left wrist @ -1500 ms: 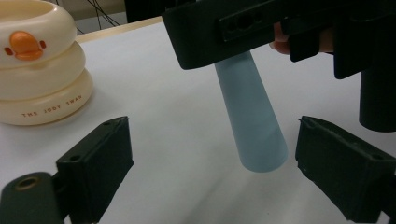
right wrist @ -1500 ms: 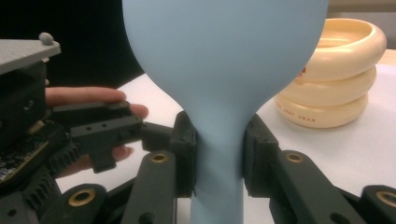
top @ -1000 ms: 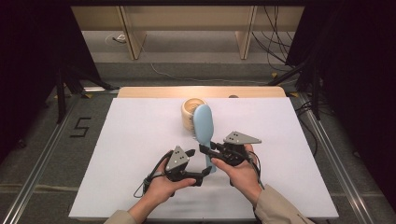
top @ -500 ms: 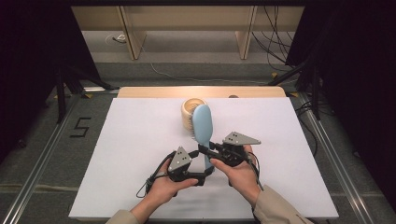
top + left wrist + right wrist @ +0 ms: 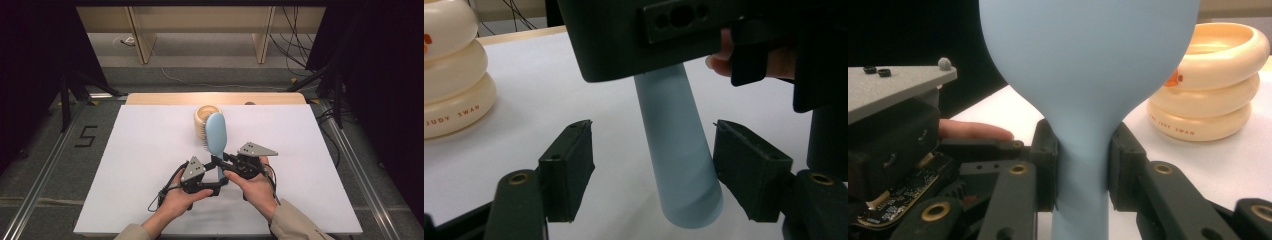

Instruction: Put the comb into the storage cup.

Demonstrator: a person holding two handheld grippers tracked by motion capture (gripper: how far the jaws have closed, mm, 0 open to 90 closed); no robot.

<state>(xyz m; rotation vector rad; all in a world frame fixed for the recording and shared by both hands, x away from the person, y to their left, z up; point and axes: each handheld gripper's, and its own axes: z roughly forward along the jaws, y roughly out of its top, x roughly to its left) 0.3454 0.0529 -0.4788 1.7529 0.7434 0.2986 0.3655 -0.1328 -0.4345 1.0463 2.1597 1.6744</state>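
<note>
White table (image 5: 140, 150), one blue hairbrush (image 5: 216, 135) clamped in right hand-held gripper (image 5: 220, 161), left hand-held gripper (image 5: 220, 186) closing, apart, one cream holder (image 5: 202, 117)

Both my forearms enter from bottom of high view, hands close together over near part of table. My right gripper (image 5: 223, 161) points left, jaws clamped on neck of light-blue hairbrush (image 5: 215, 136), pads pressing both sides in right gripper view. My left gripper (image 5: 651, 170) points right, jaws just been closing, handle end between them; right pad close, left pad clearly apart. My left hand (image 5: 176, 199) wraps gripper body from below.
</note>
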